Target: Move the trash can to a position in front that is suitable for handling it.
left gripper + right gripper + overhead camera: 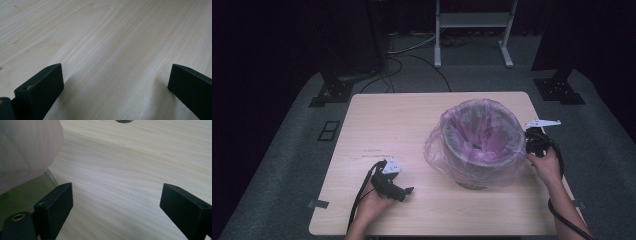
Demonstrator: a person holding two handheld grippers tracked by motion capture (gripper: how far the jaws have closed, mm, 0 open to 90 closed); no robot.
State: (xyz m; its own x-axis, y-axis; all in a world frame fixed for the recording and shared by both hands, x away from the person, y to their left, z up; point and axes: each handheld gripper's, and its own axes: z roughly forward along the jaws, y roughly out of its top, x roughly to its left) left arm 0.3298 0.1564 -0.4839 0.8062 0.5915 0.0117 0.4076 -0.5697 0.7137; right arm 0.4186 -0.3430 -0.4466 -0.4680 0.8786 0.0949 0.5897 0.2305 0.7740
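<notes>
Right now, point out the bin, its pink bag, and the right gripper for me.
bin (472,184): high view, on the grey base below the bag.
pink bag (434,150): high view, on the loose plastic hanging over the left side.
right gripper (116,203): right gripper view, midway between its open jaws.

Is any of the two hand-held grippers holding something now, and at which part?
Nothing is held. The left hand-held gripper and the right hand-held gripper both stand open over bare table; the bin's pink bag lies beside the right one, ungripped.
</notes>
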